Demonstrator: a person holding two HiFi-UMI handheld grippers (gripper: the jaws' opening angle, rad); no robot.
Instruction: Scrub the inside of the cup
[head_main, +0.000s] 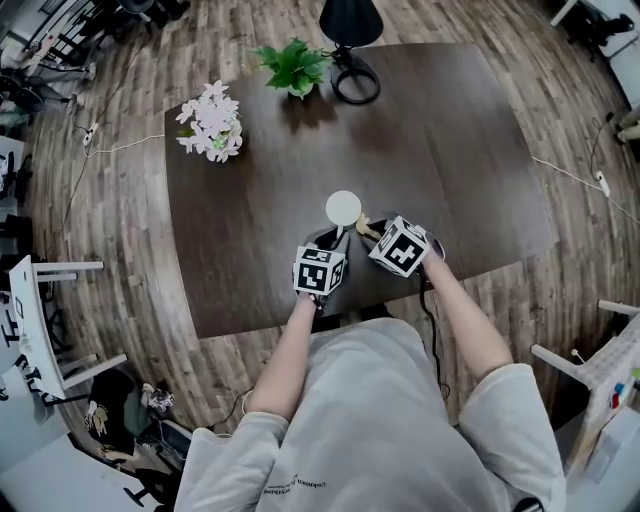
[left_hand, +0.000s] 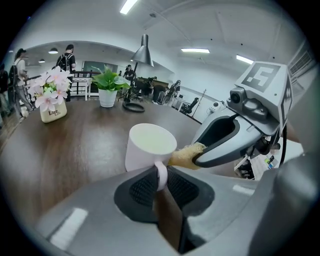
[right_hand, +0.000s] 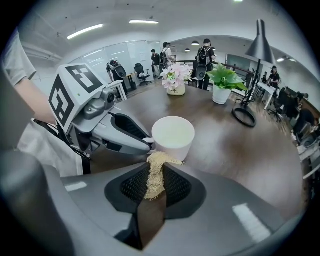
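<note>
A white cup (head_main: 343, 208) stands upright on the dark table (head_main: 450, 150). My left gripper (left_hand: 161, 182) is shut on the cup's handle (left_hand: 161, 176), with the cup (left_hand: 149, 146) just beyond its jaws. My right gripper (right_hand: 154, 186) is shut on a tan loofah scrubber (right_hand: 155, 177), whose tip sits just outside the rim of the cup (right_hand: 173, 136), on its near side. In the head view both grippers, the left gripper (head_main: 333, 240) and the right gripper (head_main: 375, 230), sit side by side just below the cup. The scrubber (left_hand: 186, 154) touches the cup's outer wall beside the rim.
A pot of pink flowers (head_main: 212, 122) stands at the table's far left, a green plant (head_main: 294, 66) at the far middle, and a black lamp base (head_main: 355, 84) beside it. People and chairs fill the room beyond. White stools (head_main: 40, 320) stand on the floor.
</note>
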